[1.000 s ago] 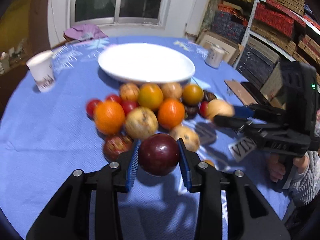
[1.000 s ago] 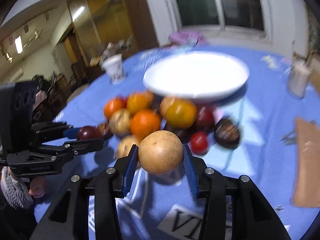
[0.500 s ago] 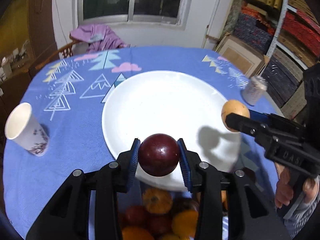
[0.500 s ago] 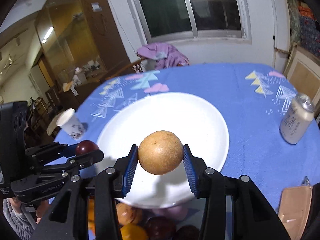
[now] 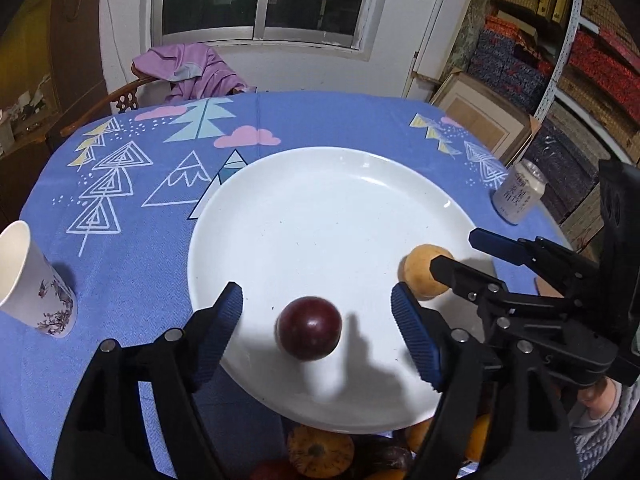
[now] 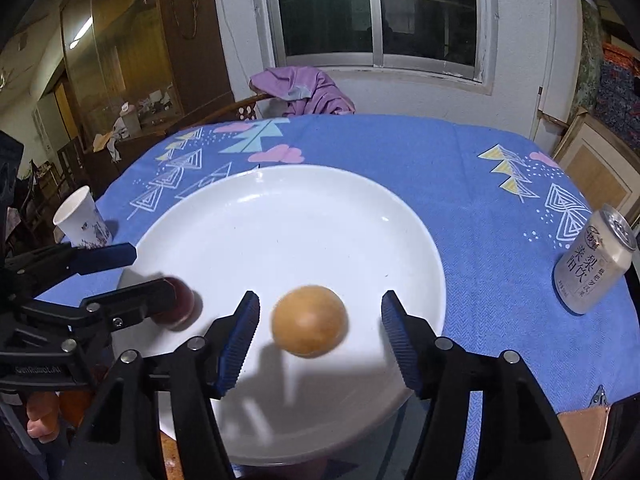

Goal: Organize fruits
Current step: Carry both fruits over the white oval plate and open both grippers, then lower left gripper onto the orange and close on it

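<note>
A big white plate (image 5: pixel 320 216) (image 6: pixel 300 216) lies on the blue tablecloth. In the left wrist view a dark red plum (image 5: pixel 308 334) rests on the plate's near part. My left gripper (image 5: pixel 317 296) has its jaws opening, and the pads stand clear of the plum on both sides. In the right wrist view a round tan fruit (image 6: pixel 309 321), slightly blurred, lies on the plate between the opening jaws of my right gripper (image 6: pixel 320 300), untouched by the pads. Each gripper also shows in the other's view: right gripper (image 5: pixel 456 250), left gripper (image 6: pixel 152 270).
A paper cup (image 5: pixel 32 280) (image 6: pixel 82 220) stands left of the plate and a drink can (image 5: pixel 520 196) (image 6: pixel 592 264) to its right. Several loose fruits (image 5: pixel 320 452) are piled below the plate's near rim. A chair with purple cloth (image 5: pixel 188 68) stands behind the table.
Both grippers carried their fruit from the pile forward over the plate. Their jaws have since spread, and the plum and the tan fruit now sit on the plate.
</note>
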`<state>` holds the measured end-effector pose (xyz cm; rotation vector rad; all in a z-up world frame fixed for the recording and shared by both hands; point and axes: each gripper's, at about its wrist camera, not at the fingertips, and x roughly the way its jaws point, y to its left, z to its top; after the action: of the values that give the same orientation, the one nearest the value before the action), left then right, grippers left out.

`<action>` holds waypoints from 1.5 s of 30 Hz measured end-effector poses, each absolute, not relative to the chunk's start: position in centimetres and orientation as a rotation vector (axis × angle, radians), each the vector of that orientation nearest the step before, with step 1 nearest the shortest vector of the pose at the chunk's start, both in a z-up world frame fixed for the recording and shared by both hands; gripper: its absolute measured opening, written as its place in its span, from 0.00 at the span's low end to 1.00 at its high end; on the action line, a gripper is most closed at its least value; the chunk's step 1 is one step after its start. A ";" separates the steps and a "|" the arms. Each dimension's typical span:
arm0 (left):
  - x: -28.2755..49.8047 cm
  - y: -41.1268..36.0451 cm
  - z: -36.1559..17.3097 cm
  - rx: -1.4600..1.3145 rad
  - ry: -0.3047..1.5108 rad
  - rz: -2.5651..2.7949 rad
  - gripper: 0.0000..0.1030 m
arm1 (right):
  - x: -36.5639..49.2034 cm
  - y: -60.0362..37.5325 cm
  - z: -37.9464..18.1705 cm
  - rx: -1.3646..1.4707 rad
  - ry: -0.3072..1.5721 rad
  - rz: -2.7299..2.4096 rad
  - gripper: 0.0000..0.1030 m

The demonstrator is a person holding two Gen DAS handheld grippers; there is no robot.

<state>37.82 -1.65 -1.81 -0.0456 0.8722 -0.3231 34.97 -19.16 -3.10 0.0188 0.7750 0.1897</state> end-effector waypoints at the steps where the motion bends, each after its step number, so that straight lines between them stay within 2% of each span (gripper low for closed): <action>1: 37.7 -1.3 -1.5 -0.054 0.866 -0.317 0.72 | 34.5 -19.3 -2.4 0.034 0.754 0.193 0.62; 3: 37.0 -0.4 -0.3 -0.063 0.838 -0.283 0.76 | 33.2 -20.0 -0.2 0.065 0.700 0.202 0.66; 4: 36.4 0.3 0.5 -0.070 0.816 -0.255 0.84 | 32.2 -20.3 0.8 0.078 0.675 0.205 0.76; 5: 35.6 1.1 1.1 -0.080 0.798 -0.236 0.91 | 30.8 -20.8 1.9 0.095 0.636 0.206 0.80; 7: 33.6 2.3 2.0 -0.083 0.773 -0.214 0.92 | 28.2 -21.6 3.3 0.127 0.571 0.206 0.91; 9: 30.8 3.5 2.1 -0.069 0.754 -0.191 0.92 | 25.2 -22.2 3.8 0.155 0.536 0.214 0.94; 14: 23.1 6.3 -0.8 -0.041 0.740 -0.102 0.93 | 19.4 -23.3 1.2 0.157 0.527 0.210 0.95; 18: 19.9 7.4 -3.6 -0.060 0.774 -0.073 0.93 | 17.4 -24.4 -0.8 0.188 0.557 0.215 0.96; 27: 20.3 6.1 -4.4 -0.034 0.781 -0.128 0.93 | 18.1 -25.6 -2.0 0.343 0.582 0.238 0.97; 33: 21.8 3.7 -5.3 0.072 0.786 -0.101 0.93 | 18.2 -24.7 -2.3 0.317 0.604 0.251 0.97; 35: 22.2 3.6 -5.7 0.091 0.780 -0.075 0.96 | 18.1 -24.5 -2.3 0.306 0.609 0.254 0.97; 45: 19.8 8.9 -3.7 0.061 0.728 0.121 0.96 | 17.7 -25.4 -1.8 0.336 0.591 0.248 0.97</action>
<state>19.79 8.86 -3.71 0.0609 0.7276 0.1208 17.74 -25.36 -1.82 0.3358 0.5909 0.2476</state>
